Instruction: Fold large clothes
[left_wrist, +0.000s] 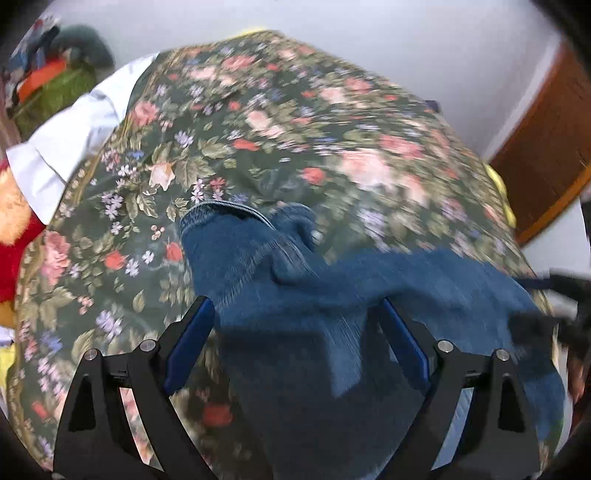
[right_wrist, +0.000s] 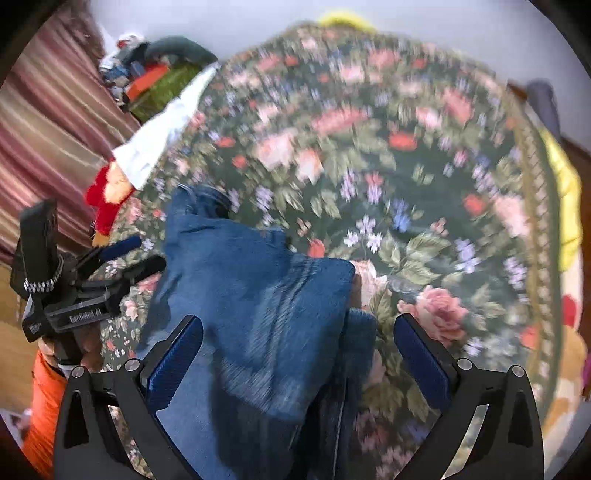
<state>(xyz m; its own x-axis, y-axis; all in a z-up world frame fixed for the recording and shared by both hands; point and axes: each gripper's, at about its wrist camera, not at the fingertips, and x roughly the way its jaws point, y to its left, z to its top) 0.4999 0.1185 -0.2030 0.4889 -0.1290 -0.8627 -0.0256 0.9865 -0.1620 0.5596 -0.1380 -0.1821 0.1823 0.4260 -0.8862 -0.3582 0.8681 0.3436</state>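
Note:
Blue jeans (left_wrist: 325, 302) lie bunched on a bed with a green floral bedspread (left_wrist: 258, 129). My left gripper (left_wrist: 295, 332) is open above the jeans, its blue pads spread wide with denim beneath them. In the right wrist view the jeans (right_wrist: 251, 302) run from a hem at the upper left down between my right gripper's (right_wrist: 299, 347) open blue pads. The left gripper (right_wrist: 122, 258) shows at the left edge of that view, beside the jeans. The right gripper (left_wrist: 565, 295) is a dark blur at the right edge of the left wrist view.
A white cloth (left_wrist: 74, 129) and a red and yellow plush toy (left_wrist: 11, 236) lie at the bed's left side. A pile of clothes (right_wrist: 155, 74) sits at the far left corner. A striped curtain (right_wrist: 48, 129) hangs on the left. A wooden door (left_wrist: 546, 147) stands at the right.

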